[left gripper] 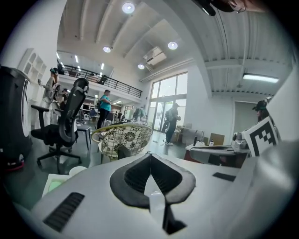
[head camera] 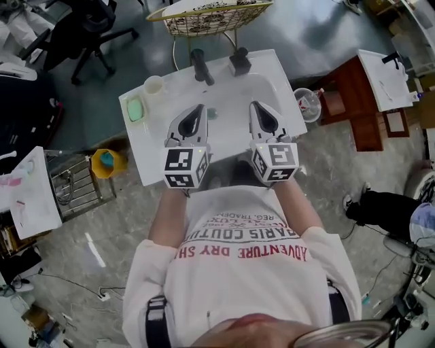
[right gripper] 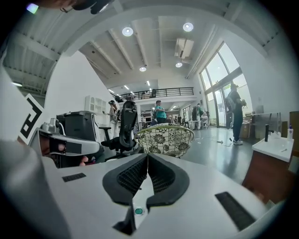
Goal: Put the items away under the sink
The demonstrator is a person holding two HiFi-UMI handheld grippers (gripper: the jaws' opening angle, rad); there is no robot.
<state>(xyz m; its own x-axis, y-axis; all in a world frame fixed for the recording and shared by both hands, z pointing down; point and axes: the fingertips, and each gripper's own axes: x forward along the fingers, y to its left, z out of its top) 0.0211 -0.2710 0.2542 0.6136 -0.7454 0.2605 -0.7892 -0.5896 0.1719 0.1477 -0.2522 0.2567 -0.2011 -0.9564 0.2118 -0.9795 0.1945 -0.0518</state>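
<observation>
A white sink unit [head camera: 275, 75] stands in front of me, with a black faucet [head camera: 202, 68] and a black dispenser [head camera: 240, 62] at its back. On its left side are a white cup [head camera: 153, 86] and a green sponge in a tray [head camera: 135, 109]. A small teal thing [head camera: 212, 113] lies in the basin. My left gripper [head camera: 200, 107] and right gripper [head camera: 255, 105] hover side by side over the basin's front, both shut and holding nothing. The left gripper view shows its jaws [left gripper: 150, 155] meeting, with the cup [left gripper: 77, 171] low at the left. The right gripper [right gripper: 147, 155] is also shut.
A patterned round chair [head camera: 217, 17] stands behind the sink. A yellow bucket [head camera: 107, 163] and a wire rack [head camera: 75, 185] are on the floor to the left. A clear container [head camera: 307, 103] and a brown cabinet [head camera: 353, 102] are to the right. An office chair [head camera: 88, 34] is at the far left.
</observation>
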